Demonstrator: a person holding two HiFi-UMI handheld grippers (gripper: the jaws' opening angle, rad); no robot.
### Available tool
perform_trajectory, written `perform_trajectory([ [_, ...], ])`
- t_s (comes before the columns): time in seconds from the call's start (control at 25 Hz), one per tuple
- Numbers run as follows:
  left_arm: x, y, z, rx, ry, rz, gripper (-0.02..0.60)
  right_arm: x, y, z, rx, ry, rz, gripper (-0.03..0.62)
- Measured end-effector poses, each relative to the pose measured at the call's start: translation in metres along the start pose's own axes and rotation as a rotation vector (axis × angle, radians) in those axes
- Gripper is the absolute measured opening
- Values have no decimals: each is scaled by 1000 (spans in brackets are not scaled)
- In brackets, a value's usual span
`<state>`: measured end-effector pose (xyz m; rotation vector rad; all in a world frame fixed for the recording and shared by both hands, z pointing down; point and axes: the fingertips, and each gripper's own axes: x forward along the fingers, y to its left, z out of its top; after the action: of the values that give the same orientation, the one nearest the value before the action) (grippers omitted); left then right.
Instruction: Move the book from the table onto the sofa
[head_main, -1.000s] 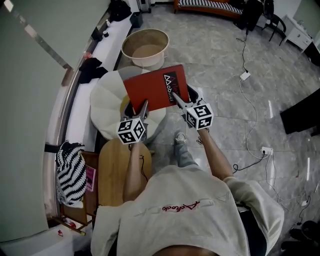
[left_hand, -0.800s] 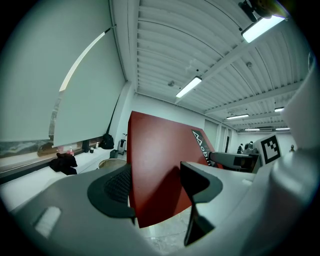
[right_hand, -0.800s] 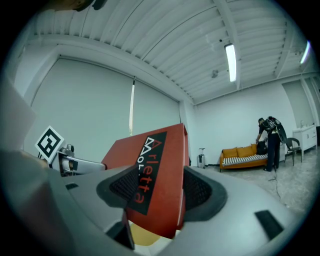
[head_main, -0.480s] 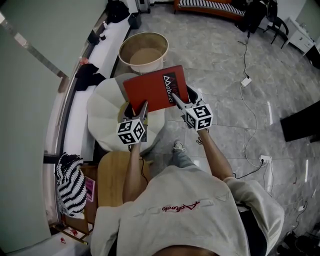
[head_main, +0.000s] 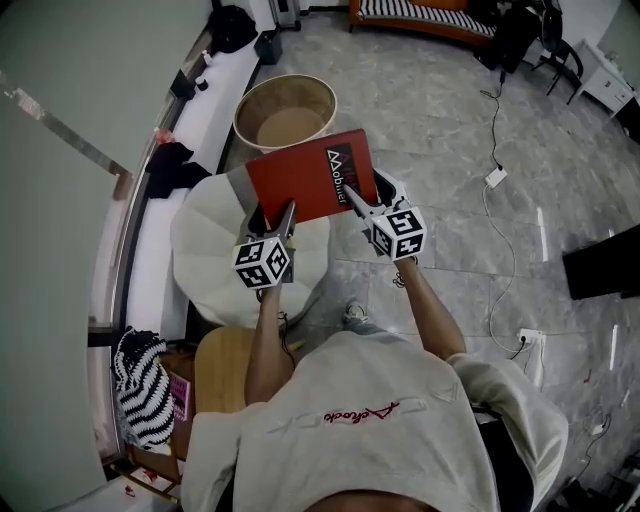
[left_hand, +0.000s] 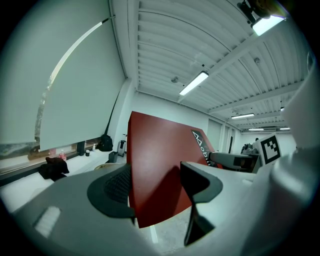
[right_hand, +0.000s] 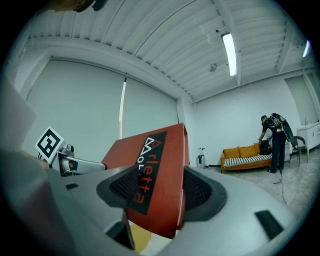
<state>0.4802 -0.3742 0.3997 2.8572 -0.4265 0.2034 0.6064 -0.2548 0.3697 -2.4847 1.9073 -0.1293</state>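
While the book (head_main: 312, 175) hangs above the white round seat (head_main: 200, 262), my left gripper (head_main: 283, 222) and right gripper (head_main: 360, 205) each clamp one near corner of it. It looks stiff, fairly light and glossy, so I judge corner holds will do if kept level.

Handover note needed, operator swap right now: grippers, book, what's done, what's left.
Left gripper: shut on the near-left corner of the red book.
Right gripper: shut on its near-right edge.
Book: off the wooden table, held in the air over the white round seat.
Done: pick-up from the table.
Left: carry it to the sofa (likely the orange sofa across the room), set it down, open both grippers.
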Motion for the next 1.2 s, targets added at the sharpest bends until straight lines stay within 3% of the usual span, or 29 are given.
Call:
perform_trajectory([
  [0.52, 71, 18, 17, 8, -9, 38, 293, 60, -55, 5, 7, -11, 34, 262],
  [1.2, 78, 18, 15, 6, 6, 40, 293, 64, -61, 1, 16, -3, 35, 262],
])
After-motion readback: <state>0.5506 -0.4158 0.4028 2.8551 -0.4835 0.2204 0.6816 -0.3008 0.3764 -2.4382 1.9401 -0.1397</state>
